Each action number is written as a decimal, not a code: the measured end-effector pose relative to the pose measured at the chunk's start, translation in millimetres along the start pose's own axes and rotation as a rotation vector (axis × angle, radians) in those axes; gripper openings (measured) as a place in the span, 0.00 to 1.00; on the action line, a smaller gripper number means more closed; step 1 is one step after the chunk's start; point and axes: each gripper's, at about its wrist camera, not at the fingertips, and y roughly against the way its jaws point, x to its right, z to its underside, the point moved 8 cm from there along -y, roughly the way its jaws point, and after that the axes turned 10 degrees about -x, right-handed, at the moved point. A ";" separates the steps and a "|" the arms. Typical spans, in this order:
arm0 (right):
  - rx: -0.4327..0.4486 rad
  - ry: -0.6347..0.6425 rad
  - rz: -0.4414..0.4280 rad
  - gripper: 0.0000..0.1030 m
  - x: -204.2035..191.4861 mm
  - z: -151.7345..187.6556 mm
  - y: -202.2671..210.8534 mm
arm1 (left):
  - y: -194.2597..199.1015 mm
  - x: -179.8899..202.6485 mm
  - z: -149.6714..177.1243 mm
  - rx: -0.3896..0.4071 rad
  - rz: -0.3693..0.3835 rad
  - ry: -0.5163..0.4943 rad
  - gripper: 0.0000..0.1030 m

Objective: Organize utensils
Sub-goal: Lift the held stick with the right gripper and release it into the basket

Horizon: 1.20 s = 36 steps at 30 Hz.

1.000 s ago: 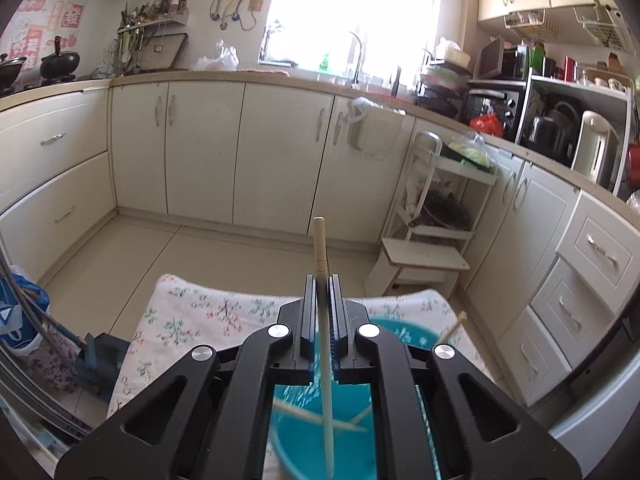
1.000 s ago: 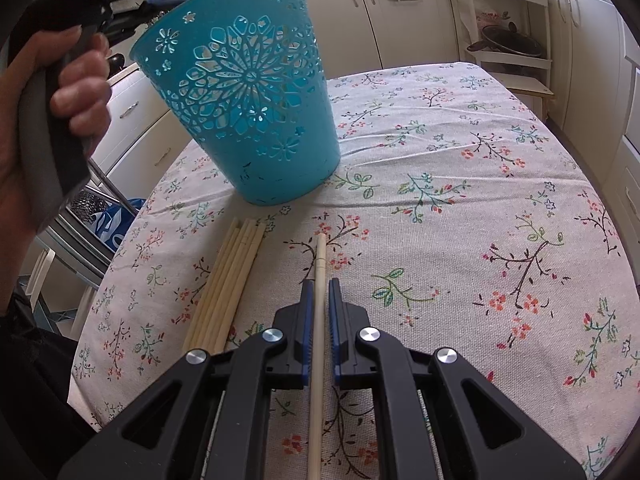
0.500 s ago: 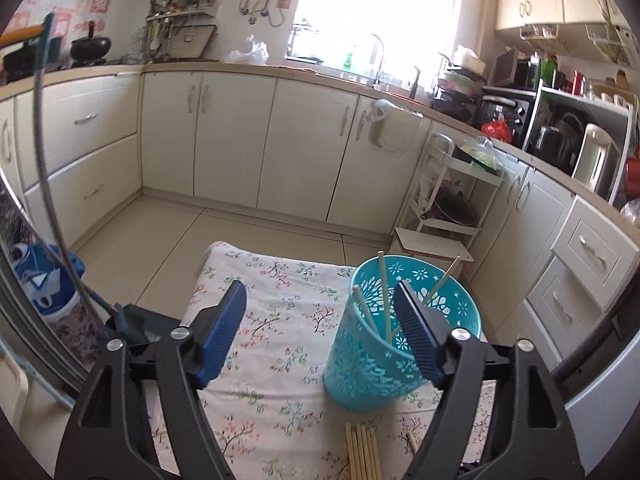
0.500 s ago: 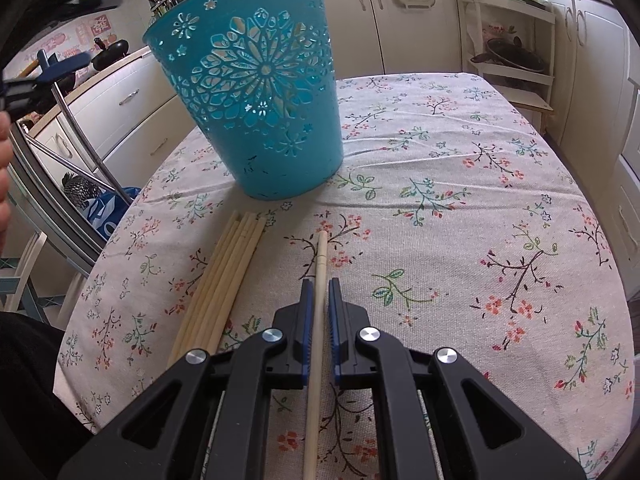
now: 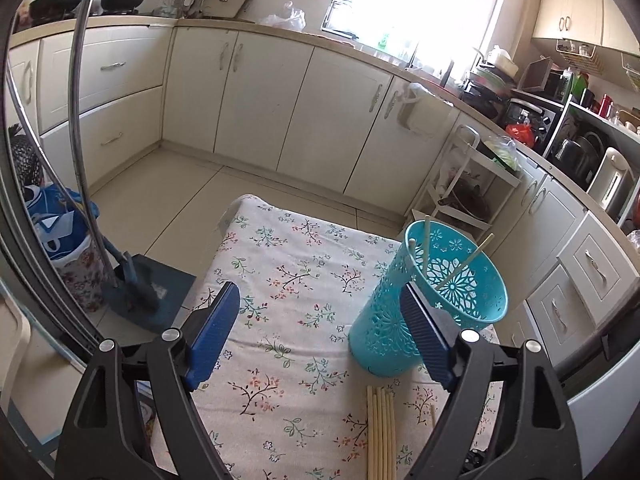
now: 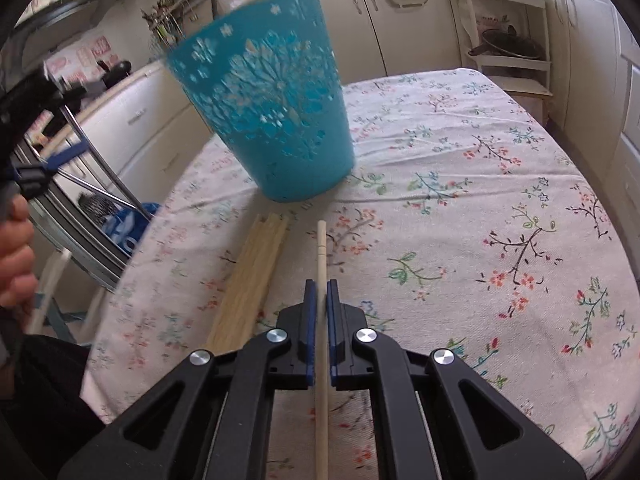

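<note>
On the table's floral cloth (image 6: 460,168) the teal perforated basket (image 5: 432,300) stood upright, toward the far edge in the right wrist view. Three chopsticks in the basket (image 5: 464,266) leaned against its rim, tips sticking out above it.

Left gripper (image 5: 324,334) — jaws opening, nothing between the blue pads. It hung over bare cloth with the basket just behind its right-hand pad; touching or not, I couldn't tell from that angle.

Right gripper (image 6: 321,312) was clamped on a single chopstick (image 6: 321,252) — the stick ran straight out past the fingertips toward the basket, its tip short of the basket's base.

A bundle of loose chopsticks (image 6: 248,280) lay flat on the cloth just left of the held one, roughly parallel, near end toward the table's near edge, far end close to the basket's foot. That view was motion-blurred, so the count in the bundle wasn't readable; the left wrist view showed about five side by side.

A hand (image 6: 14,264) was visible at the left border of the right wrist view.
</note>
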 end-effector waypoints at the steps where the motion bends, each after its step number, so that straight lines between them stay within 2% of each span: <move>1: 0.009 -0.002 -0.015 0.06 -3.0 -0.6 3.6 | 1.3 -0.7 1.3 0.000 0.002 -0.001 0.76; 6: 0.063 -0.022 -0.086 0.06 -16.6 -1.7 29.0 | 6.5 -3.3 6.8 -0.008 0.008 0.003 0.76; 14: 0.198 0.028 -0.118 0.06 -45.7 -23.2 88.7 | 11.9 -6.8 9.0 -0.011 0.026 0.020 0.76; 22: 0.338 0.106 -0.166 0.05 -84.0 -74.6 153.2 | 14.7 -12.3 8.3 -0.013 0.038 0.042 0.76; 31: 0.396 0.127 -0.196 0.05 -103.2 -133.6 189.1 | 14.8 -19.1 7.8 -0.020 0.043 0.067 0.76; 36: 0.439 0.136 -0.177 0.05 -109.3 -164.1 200.8 | 13.8 -19.0 8.4 -0.025 0.045 0.068 0.76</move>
